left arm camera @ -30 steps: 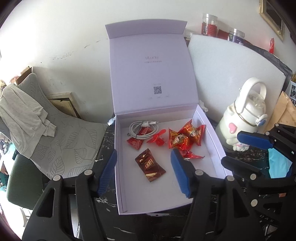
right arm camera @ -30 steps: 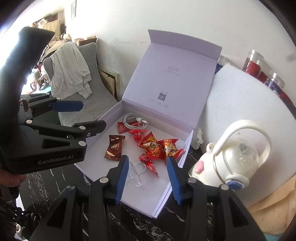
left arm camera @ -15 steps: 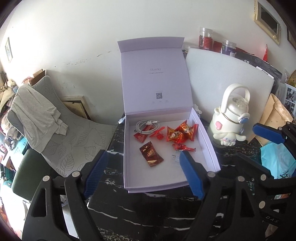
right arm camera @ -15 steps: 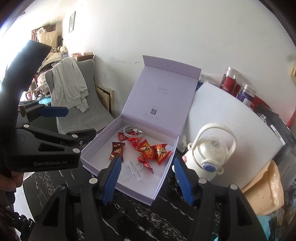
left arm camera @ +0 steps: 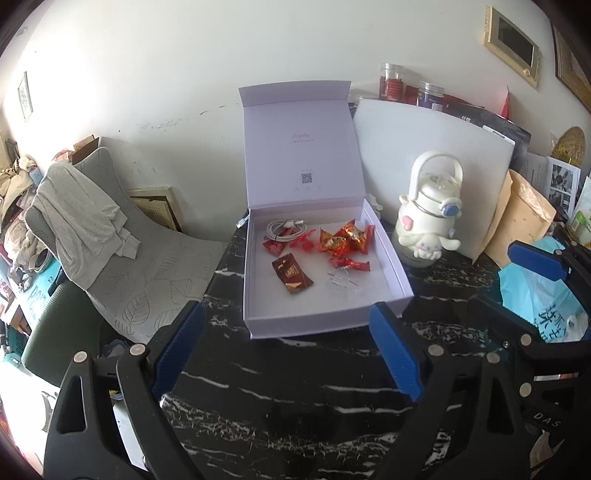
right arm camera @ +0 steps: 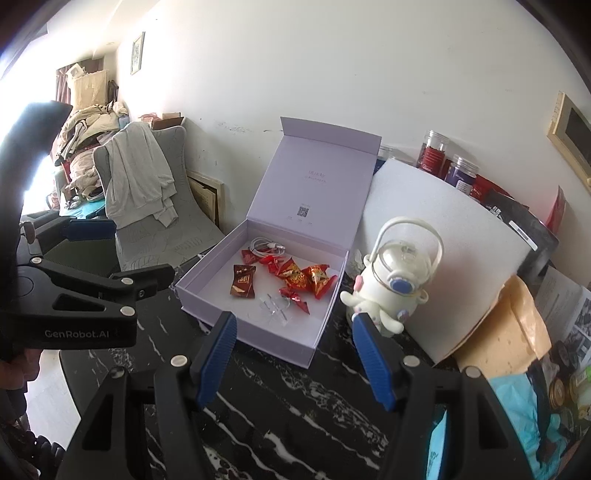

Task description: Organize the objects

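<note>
Grippers, left (left arm camera: pixel 284 350) and right (right arm camera: pixel 291 356), both spread apart and empty, have drawn back from the box (left arm camera: pixel 325 321) ahead, its sweets (left arm camera: pixel 345 240) inside, suggesting packing is done.

White wall (left arm camera: pixel 166 74), scuffed, bearing framed pictures (left arm camera: pixel 511 35). Grey chair (right arm camera: pixel 162 221) draped with a grey garment (right arm camera: pixel 138 173). Black marbled tabletop (left arm camera: pixel 295 387). Strong daylight enters at left
</note>
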`<state>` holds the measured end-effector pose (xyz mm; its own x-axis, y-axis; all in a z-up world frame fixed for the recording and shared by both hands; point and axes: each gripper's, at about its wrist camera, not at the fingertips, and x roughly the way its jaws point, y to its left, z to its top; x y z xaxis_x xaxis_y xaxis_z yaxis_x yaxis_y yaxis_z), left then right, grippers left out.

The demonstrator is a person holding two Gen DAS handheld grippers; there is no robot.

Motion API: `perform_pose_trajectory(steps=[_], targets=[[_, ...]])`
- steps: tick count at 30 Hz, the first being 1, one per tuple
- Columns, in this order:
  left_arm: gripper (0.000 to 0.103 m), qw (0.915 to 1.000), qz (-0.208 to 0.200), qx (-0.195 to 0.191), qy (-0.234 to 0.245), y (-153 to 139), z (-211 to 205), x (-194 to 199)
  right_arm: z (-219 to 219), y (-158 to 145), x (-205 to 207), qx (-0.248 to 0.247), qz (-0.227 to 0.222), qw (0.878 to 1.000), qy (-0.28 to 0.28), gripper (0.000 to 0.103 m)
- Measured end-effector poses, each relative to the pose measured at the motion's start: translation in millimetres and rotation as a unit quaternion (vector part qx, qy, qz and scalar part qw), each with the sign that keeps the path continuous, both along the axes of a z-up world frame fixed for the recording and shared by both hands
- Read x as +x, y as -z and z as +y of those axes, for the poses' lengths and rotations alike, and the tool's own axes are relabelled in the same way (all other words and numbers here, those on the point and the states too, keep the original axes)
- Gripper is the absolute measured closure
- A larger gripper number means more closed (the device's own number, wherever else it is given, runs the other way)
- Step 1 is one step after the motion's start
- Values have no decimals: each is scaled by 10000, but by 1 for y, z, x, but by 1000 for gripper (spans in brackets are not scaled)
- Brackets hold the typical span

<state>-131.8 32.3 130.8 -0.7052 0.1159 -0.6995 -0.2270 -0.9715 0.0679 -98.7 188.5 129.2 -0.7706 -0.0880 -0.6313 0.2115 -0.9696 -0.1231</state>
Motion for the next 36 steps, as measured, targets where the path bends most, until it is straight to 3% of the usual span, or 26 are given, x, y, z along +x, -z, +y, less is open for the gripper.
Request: perform_pose_trajectory(steps=[9,17,25,36], targets=[[13,9998,41,-100,-142,7,-12,41,-8,11,39,-31,32,9999,90,37],[13,9998,-49,-154,-150,33,-18,64,-14,34,60,7,-71,9999,135,37],[13,9995,-237,-24,-211,61,-23,72,-15,56,71,3,-172,9997,164,37],[13,9991,-311,-262,-97,85,-10,77,-9,78,75,9,-257,9995,161,37]])
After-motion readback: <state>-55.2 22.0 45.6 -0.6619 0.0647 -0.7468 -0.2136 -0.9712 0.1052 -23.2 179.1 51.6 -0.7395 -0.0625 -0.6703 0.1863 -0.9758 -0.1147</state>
